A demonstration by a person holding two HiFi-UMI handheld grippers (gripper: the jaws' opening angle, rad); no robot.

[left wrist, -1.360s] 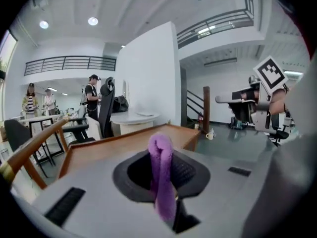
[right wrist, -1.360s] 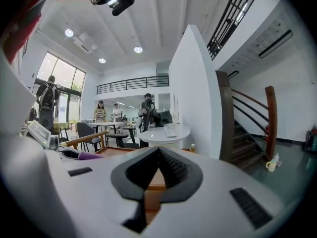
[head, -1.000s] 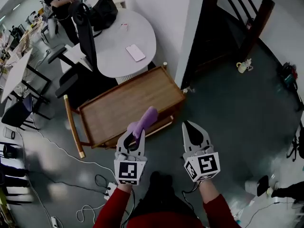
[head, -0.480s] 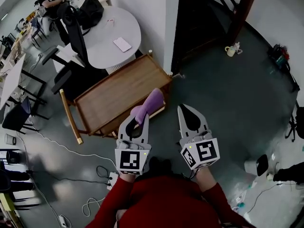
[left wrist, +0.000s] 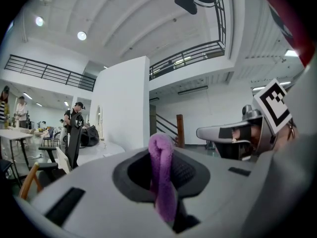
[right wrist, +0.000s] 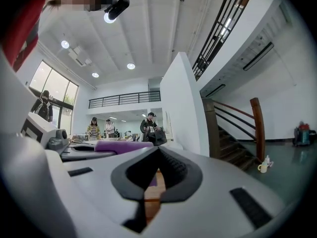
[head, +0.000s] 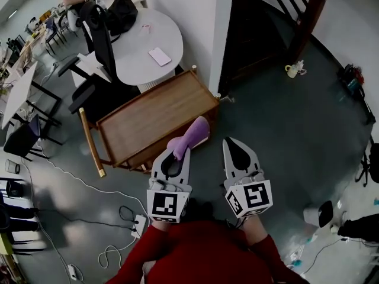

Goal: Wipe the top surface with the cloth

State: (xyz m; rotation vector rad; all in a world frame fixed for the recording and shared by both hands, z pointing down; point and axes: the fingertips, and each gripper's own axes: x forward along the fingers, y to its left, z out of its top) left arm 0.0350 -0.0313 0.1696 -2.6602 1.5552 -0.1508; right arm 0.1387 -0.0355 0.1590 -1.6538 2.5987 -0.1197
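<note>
A purple cloth (head: 189, 136) sticks out forward from my left gripper (head: 177, 151), which is shut on it; the left gripper view shows the cloth (left wrist: 162, 175) pinched between the jaws. Both grippers hang over the dark floor, just in front of a low wooden cart with a flat brown top (head: 153, 118). The cloth's far end reaches over the cart's near right corner. My right gripper (head: 234, 142) is shut and empty, to the right of the cart; its own view shows the tips (right wrist: 157, 149) closed, with the cart's wood behind them.
A white round table (head: 142, 39) with a phone (head: 160, 56) stands behind the cart, beside a white wall corner (head: 220, 34). A black office chair (head: 100, 40) is at its left. Dark stairs (head: 278, 16) rise at the back right. Cables (head: 77, 185) trail over the floor at left. A person sits at the far left.
Both grippers stayed near the cart's front right corner while the head view shifted. The cloth stays clamped in the left gripper. The right gripper stays closed.
</note>
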